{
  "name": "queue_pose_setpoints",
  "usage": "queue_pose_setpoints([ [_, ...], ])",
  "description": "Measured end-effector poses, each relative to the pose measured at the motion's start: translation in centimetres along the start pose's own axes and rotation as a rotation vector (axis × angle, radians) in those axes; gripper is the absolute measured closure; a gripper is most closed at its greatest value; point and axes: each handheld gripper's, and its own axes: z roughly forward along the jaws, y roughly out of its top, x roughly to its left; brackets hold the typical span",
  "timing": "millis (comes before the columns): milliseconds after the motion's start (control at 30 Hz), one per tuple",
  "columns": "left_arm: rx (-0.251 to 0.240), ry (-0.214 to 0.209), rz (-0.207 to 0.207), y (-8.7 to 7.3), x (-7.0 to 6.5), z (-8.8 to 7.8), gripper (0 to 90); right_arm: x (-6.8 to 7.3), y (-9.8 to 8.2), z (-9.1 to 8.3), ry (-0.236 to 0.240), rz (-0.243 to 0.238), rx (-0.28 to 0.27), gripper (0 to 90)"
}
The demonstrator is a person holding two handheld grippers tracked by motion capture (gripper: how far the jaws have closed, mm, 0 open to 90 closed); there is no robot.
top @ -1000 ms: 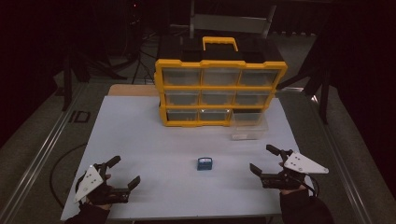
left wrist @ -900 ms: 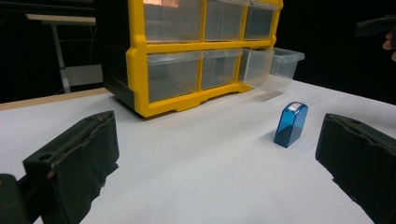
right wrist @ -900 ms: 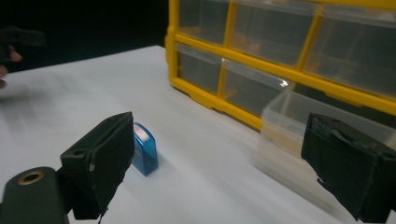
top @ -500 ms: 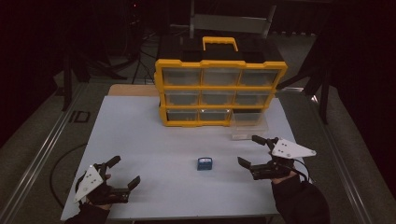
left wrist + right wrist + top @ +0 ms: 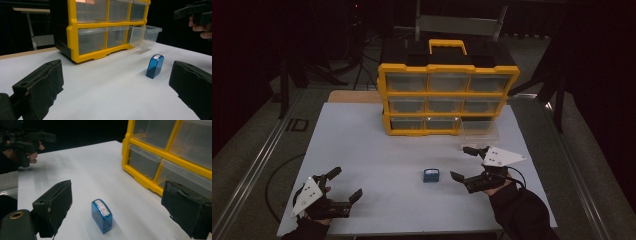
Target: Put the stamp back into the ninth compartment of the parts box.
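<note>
Dim workroom with a white-topped table, seen from above.

Table (image 5: 362,150): pale white top, a strip of bare wood edge (image 5: 352,96) showing along the far side. Floor (image 5: 257,150): grey, with a metal rail (image 5: 259,160) running along the table's left and a dark cable loop (image 5: 274,185) lying beside it. Small dark square object (image 5: 298,124) on the floor near the rail; what it is cannot be told. Behind the table: black stand legs (image 5: 337,65) and a grey metal shelf or frame (image 5: 459,22). Surroundings beyond are black and unlit; light falls mainly on the tabletop. No walls or windows can be made out.
</note>
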Motion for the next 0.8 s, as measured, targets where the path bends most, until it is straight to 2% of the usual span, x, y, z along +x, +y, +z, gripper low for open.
queue_pose_setpoints([
  [100,-0.001,-0.001,-0.001,0.0,0.0,0.0,0.1,0.1,-0.3,1.0,0.038,0.001,0.001,10.1],
  [233,-0.001,-0.003,-0.001,0.0,0.0,0.0,0.1,0.4,-0.6,1.9,0.052,-0.013,0.022,10.1],
  [467,-0.003,-0.005,-0.003,0.0,0.0,0.0,0.1,0.4,-1.3,3.1,0.065,-0.002,0.043,10.5],
  [567,-0.001,-0.005,-0.003,0.0,0.0,0.0,0.1,0.4,-1.7,3.5,0.074,-0.007,0.055,13.1],
  [600,-0.001,-0.006,-0.003,0.0,0.0,0.0,0.1,0.4,-2.3,4.2,0.085,-0.009,0.079,14.9],
  [800,-0.001,-0.009,-0.005,0.0,0.0,0.0,0.1,0.5,-3.4,5.2,0.115,-0.020,0.123,21.4],
])
